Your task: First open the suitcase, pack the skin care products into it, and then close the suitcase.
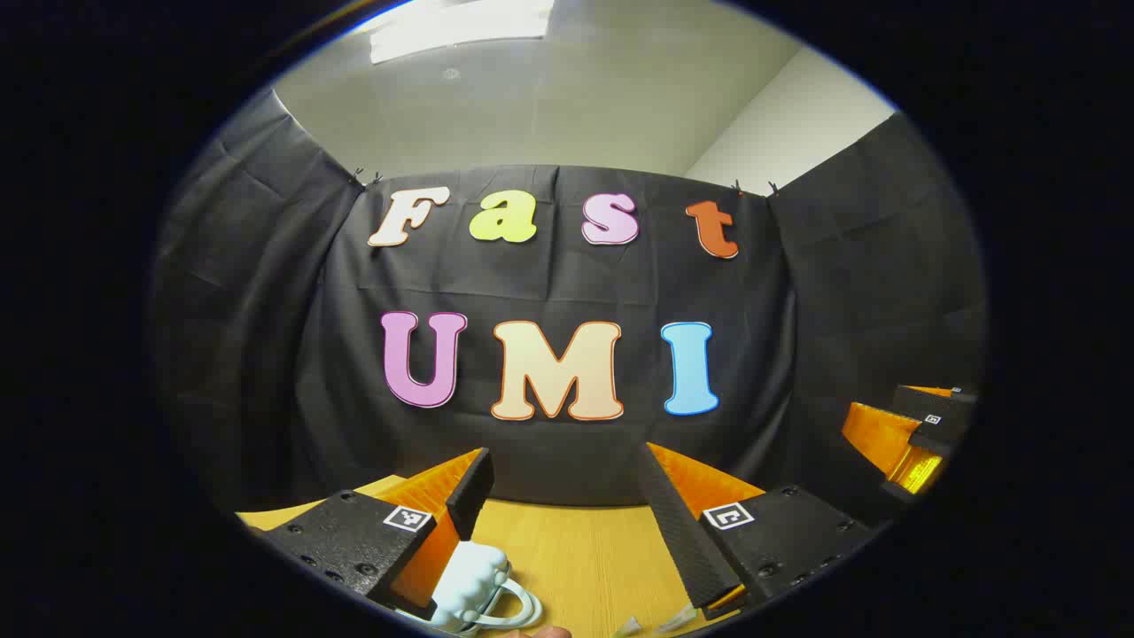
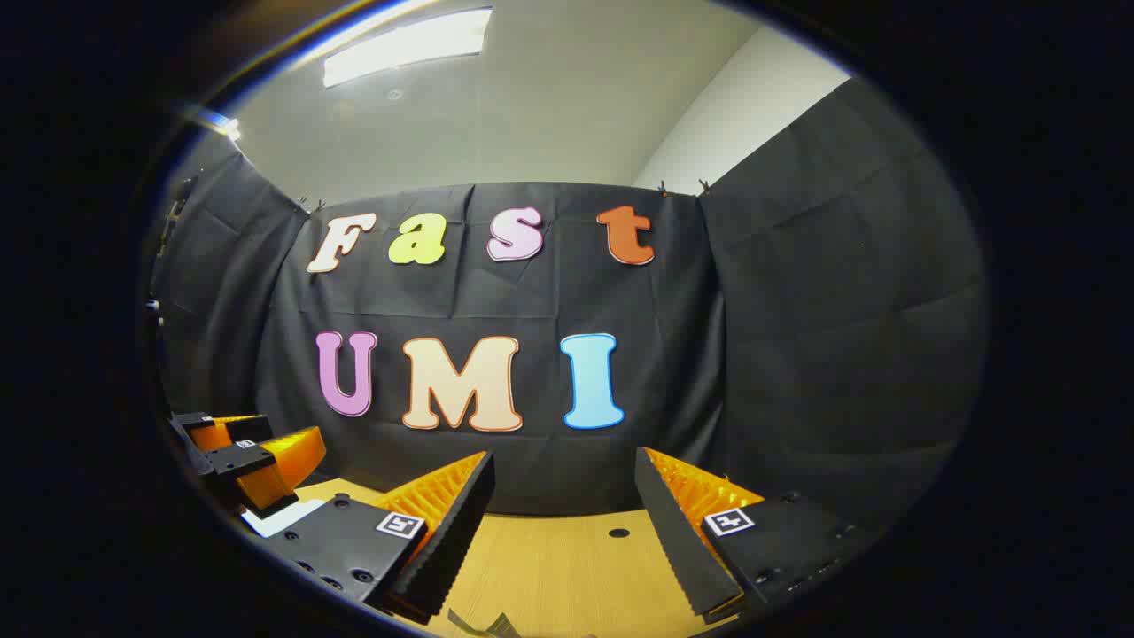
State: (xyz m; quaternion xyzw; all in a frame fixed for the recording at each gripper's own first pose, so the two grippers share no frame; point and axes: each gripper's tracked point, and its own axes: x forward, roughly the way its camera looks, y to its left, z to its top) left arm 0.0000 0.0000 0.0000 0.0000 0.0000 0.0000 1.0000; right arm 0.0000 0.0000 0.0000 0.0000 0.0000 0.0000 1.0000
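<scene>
A small pale ridged suitcase with a loop handle lies on the wooden table, low in the left gripper view, partly hidden behind one of that gripper's fingers. I cannot tell whether its lid is up or down. My left gripper is held above the table, open, with nothing between its fingers. My right gripper is open too, and holds nothing. Each gripper also shows in the other's view: the right gripper far right, the left gripper far left. Clear, pale bits lie at the bottom edge, too small to identify.
The black cloth wall closes the table's far side and both flanks. A small dark hole marks the tabletop. A pale flat corner lies under the left gripper. Crinkled clear material sits at the near edge.
</scene>
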